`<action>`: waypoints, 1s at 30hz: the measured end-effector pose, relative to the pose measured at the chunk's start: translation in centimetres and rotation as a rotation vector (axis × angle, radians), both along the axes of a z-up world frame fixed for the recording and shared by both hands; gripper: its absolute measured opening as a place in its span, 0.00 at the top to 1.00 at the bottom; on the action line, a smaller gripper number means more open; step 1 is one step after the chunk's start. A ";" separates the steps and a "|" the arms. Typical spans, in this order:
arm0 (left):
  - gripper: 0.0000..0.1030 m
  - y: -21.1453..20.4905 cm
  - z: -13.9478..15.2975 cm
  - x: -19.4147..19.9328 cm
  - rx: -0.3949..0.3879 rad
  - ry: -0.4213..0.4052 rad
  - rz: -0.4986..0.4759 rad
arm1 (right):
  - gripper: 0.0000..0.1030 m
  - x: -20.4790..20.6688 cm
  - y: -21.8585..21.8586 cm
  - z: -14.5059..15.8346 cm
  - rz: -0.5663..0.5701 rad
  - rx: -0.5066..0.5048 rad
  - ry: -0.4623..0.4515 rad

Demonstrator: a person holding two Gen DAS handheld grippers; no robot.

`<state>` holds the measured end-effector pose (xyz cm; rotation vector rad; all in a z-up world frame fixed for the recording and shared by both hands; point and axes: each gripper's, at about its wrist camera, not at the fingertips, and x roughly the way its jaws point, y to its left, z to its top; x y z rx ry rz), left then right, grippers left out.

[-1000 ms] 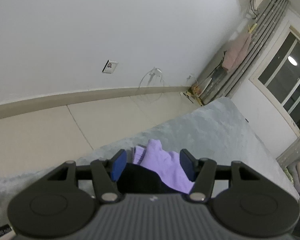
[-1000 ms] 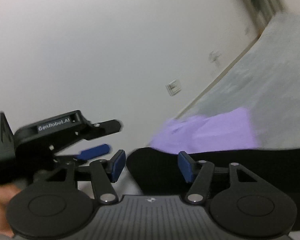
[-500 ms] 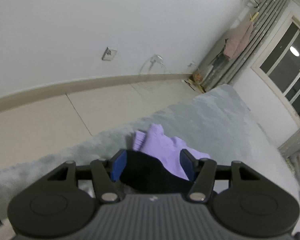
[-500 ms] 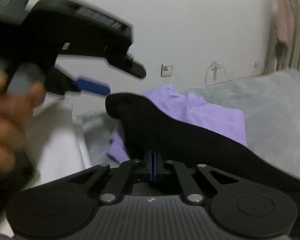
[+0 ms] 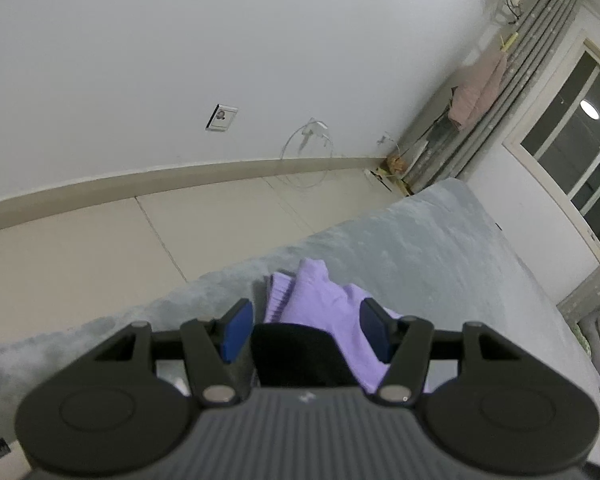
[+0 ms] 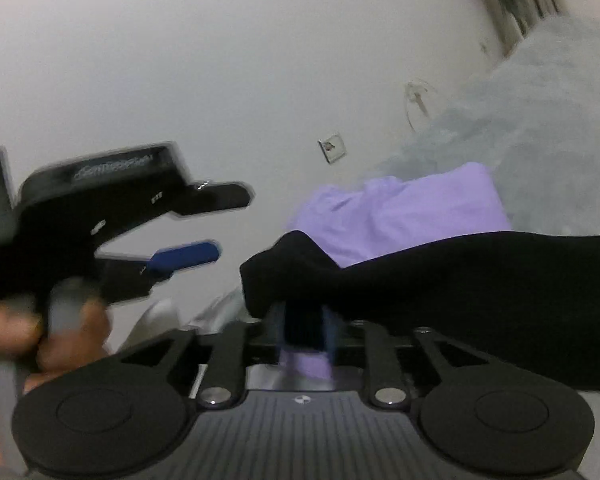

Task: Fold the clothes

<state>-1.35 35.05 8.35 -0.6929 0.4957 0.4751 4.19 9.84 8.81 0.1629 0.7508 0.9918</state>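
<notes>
A black garment [image 6: 480,280] is clamped in the right hand-held gripper [image 6: 304,326], its fingers drawn together on a fold near one end, and is held above a purple garment [image 6: 404,216] that lies on the grey bed [image 6: 540,120]. The left hand-held gripper [image 5: 306,334] is seen with its fingers apart, the black cloth between them but not pinched. With the cloth held at one point only, a slip or a bunching of the hanging part is judged likely, and the purple garment below could be dragged out of shape. Compared with one second ago, the right hand-held gripper is now closed where it was open; the left is unchanged in its spread.
</notes>
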 end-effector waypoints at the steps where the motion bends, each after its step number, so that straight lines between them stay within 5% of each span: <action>1: 0.44 0.0 0.0 0.0 0.005 0.003 -0.001 | 0.71 -0.1 -0.6 0.3 -0.008 0.006 -0.015; 8: 0.44 -0.7 -0.8 1.0 0.016 0.068 -0.029 | 0.67 3.6 -5.3 2.6 -0.156 -0.096 -0.150; 14: 0.49 -1.5 -2.0 2.2 0.081 0.138 -0.025 | 0.62 6.4 -2.1 0.1 -0.018 -0.461 -0.386; 18: 0.82 -2.2 -2.7 3.6 0.167 0.189 -0.079 | 0.53 7.7 -1.5 -1.8 0.033 -0.566 -0.408; 19: 0.90 -2.3 -2.9 4.0 0.175 0.197 -0.098 | 0.54 7.6 -1.4 -1.8 0.054 -0.567 -0.405; 22: 0.92 -2.6 -2.6 4.3 0.206 0.198 -0.122 | 0.96 7.3 -1.2 -1.6 0.114 -0.570 -0.400; 26: 0.92 -2.1 -0.8 2.9 0.161 0.078 -0.109 | 0.96 5.7 -2.1 0.9 0.000 -0.484 -0.522; 30: 0.85 -1.7 -0.6 2.7 0.118 0.033 -0.081 | 0.96 6.4 -3.2 3.3 -0.237 -0.384 -0.570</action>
